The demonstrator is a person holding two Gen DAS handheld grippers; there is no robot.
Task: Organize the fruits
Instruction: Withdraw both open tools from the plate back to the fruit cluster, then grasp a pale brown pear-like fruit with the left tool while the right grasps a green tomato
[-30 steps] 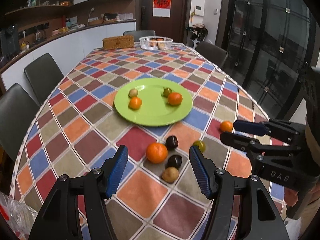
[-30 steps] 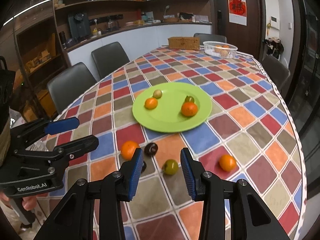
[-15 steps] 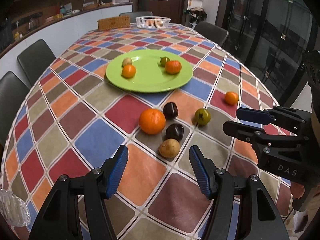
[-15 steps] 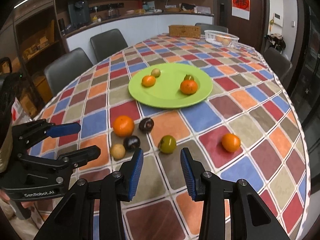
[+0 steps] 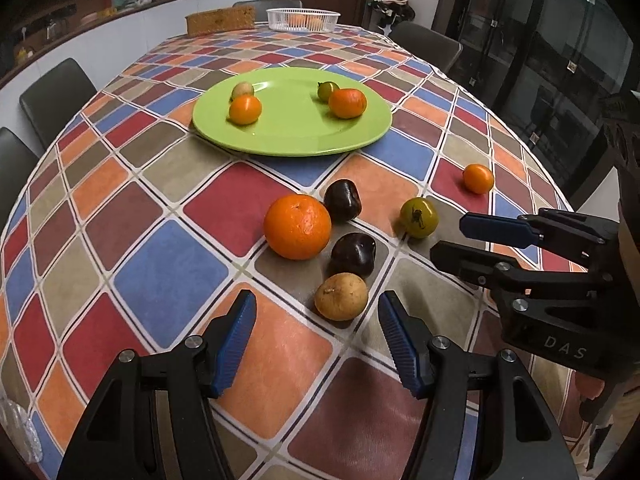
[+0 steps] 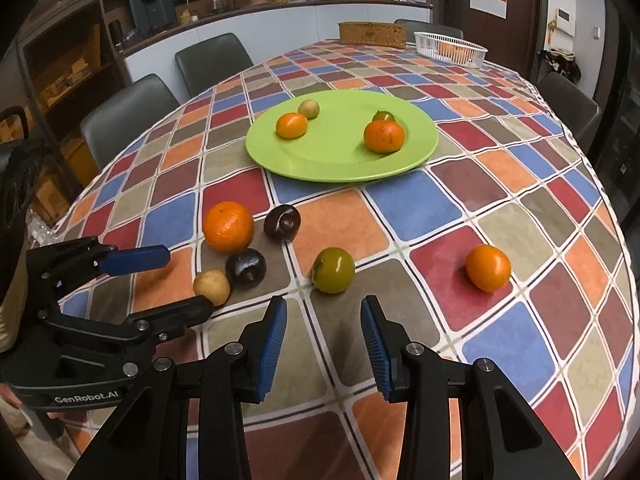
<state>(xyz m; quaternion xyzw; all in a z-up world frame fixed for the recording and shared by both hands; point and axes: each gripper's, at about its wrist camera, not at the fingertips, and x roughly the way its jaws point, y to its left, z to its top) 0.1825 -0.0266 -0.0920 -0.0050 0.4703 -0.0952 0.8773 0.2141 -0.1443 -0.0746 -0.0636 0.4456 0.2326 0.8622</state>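
Both hands hover low over the checked desk (image 5: 168, 264), and neither is carrying anything. The left hand-held gripper (image 5: 314, 322) has its jaws spread wide with nothing between them, lined up on the tan round fruit (image 5: 341, 296) just ahead of its blue pads, which looks like its pick. The right hand-held gripper (image 6: 323, 326) is open too, though narrower (a sensible gap for something small), and it points at the green tomato-like fruit (image 6: 333, 270) lying just beyond its tips. Four fruits already sit on the green plate (image 5: 292, 136) mid-desk, so that is presumably where the loose ones belong. A large orange (image 5: 297, 227) and two dark plums (image 5: 352, 254) cluster tightly beside the tan fruit, while a small orange (image 6: 488, 268) lies well apart to the right, easy to reach later.
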